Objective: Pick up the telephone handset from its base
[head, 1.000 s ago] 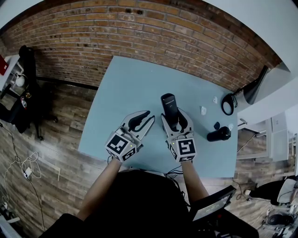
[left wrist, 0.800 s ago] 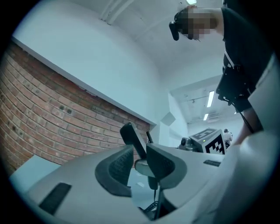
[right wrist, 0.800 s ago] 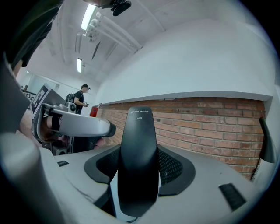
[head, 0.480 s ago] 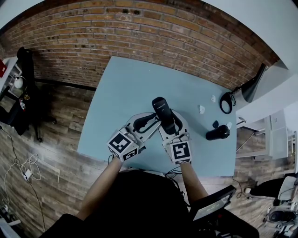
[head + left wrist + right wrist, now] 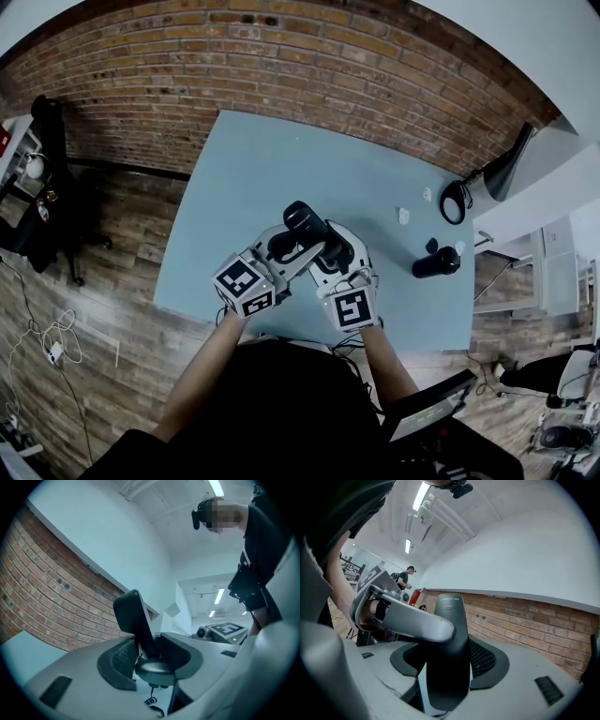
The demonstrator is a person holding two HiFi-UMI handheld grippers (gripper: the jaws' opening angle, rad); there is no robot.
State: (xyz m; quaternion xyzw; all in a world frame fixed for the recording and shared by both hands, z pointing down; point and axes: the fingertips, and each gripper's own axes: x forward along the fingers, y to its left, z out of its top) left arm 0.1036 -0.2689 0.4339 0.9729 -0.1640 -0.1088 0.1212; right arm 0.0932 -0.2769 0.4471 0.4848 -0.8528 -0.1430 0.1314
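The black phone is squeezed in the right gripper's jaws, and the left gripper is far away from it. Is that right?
Not quite. The right gripper does squeeze the black phone, but the left gripper is right up at it. The left gripper view shows the phone between its jaws, which have just been opening.

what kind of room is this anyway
Probably an indoor office or lab workspace: a bare brick wall, a pale blue table on a wood-plank floor, and strip lights on the ceiling.
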